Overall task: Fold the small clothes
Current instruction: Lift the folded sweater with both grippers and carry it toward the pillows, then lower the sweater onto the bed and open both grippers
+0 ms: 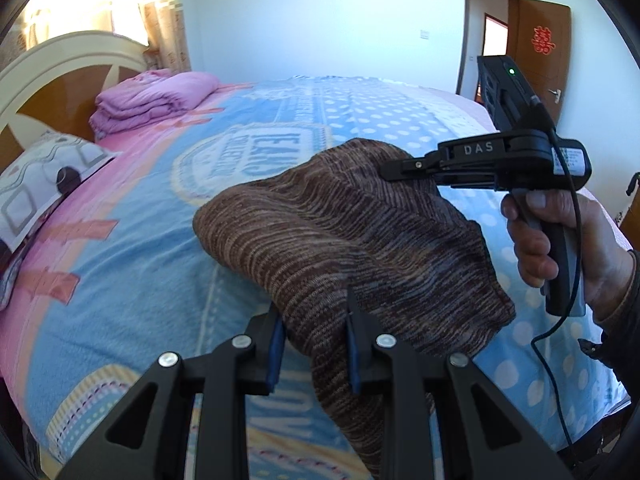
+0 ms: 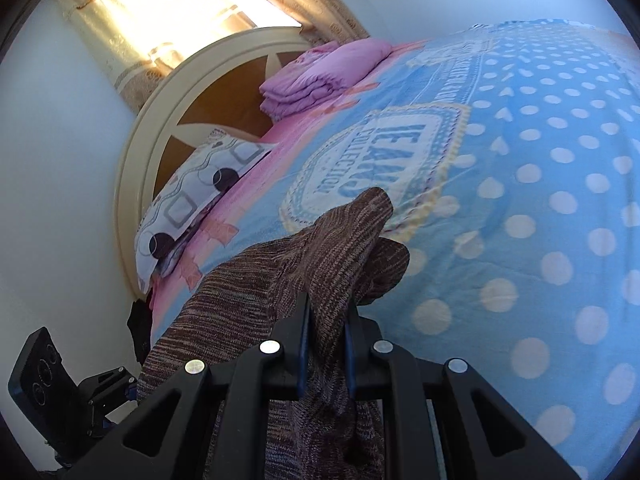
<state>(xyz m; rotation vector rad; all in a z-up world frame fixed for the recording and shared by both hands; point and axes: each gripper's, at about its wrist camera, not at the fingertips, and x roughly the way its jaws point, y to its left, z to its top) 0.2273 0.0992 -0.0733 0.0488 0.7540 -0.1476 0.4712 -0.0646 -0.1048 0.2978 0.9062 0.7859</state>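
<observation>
A brown striped knit garment (image 1: 344,224) is held up above the bed between both grippers. My left gripper (image 1: 314,344) is shut on its near edge, cloth bunched between the blue pads. My right gripper (image 2: 326,344) is shut on another part of the same garment (image 2: 340,240); in the left wrist view it shows from the side (image 1: 390,170), its tips at the garment's far top edge. The garment sags between the two grips and hangs below each one.
The bed has a blue and pink polka-dot blanket (image 1: 160,216). A folded purple quilt (image 1: 152,98) and a patterned pillow (image 1: 40,176) lie by the headboard (image 2: 168,112). A brown door (image 1: 540,52) is at the far right. The other gripper's phone (image 2: 38,380) shows at lower left.
</observation>
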